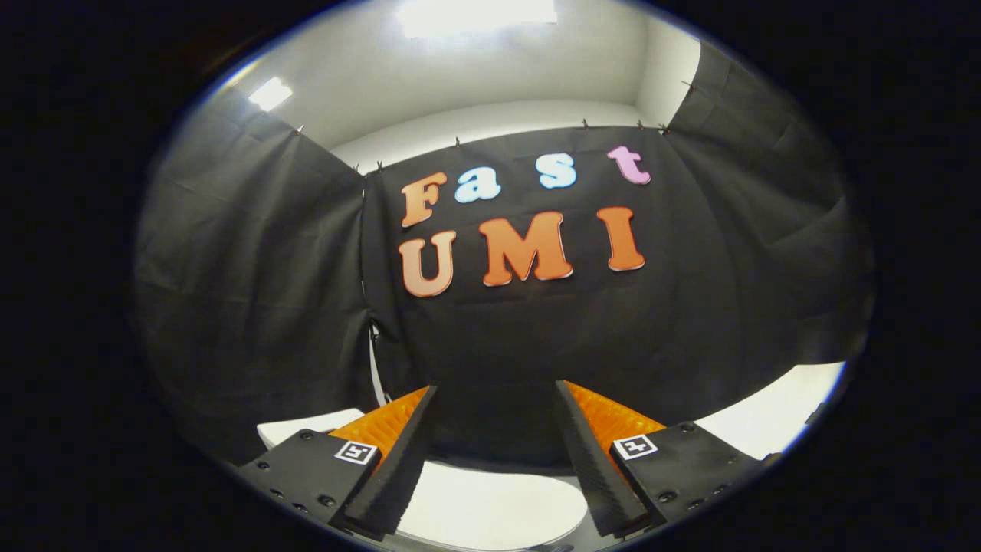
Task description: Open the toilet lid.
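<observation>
Between my fingers: my gripper (497,395) stands spread, with nothing in the gap.
Below: the white toilet lid (490,506) lies under my fingertips.
Ahead: the black cloth wall (536,337) closes off the way beyond.

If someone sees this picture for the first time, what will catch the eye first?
The hand-held gripper draws the eye: its two fingers stand open and hold nothing. Below and between them lies the white toilet lid, apparently closed. Beyond the fingers hangs the black cloth wall, with bright ceiling lights above.

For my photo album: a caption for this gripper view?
Open gripper held above a white toilet lid, facing the black cloth wall.
</observation>
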Action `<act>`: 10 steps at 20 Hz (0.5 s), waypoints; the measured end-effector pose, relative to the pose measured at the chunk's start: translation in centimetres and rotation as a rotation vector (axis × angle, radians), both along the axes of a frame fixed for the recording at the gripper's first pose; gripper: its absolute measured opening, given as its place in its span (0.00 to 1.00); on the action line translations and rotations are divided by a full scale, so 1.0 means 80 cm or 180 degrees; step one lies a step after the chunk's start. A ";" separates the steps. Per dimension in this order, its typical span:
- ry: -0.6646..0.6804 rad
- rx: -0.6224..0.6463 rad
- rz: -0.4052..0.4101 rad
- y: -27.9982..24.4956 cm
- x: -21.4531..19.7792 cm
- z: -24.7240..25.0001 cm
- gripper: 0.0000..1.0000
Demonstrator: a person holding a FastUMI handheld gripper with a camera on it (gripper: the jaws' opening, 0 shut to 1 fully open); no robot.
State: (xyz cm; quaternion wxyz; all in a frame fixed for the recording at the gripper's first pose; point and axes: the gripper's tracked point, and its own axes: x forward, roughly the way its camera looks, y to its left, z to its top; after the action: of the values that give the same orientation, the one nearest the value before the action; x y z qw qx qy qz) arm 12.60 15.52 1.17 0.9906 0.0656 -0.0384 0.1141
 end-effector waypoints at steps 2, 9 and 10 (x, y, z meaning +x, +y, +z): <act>0.0321 -0.0002 -0.0072 -0.018 0.017 -0.062 0.96; 0.1603 0.0723 -0.0306 -0.058 -0.007 -0.289 0.98; 0.1781 0.0761 -0.0341 -0.067 -0.022 -0.322 0.99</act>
State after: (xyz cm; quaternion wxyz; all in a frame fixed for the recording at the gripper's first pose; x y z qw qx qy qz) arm 10.87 10.17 -24.62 0.9525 0.2084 0.2193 0.0339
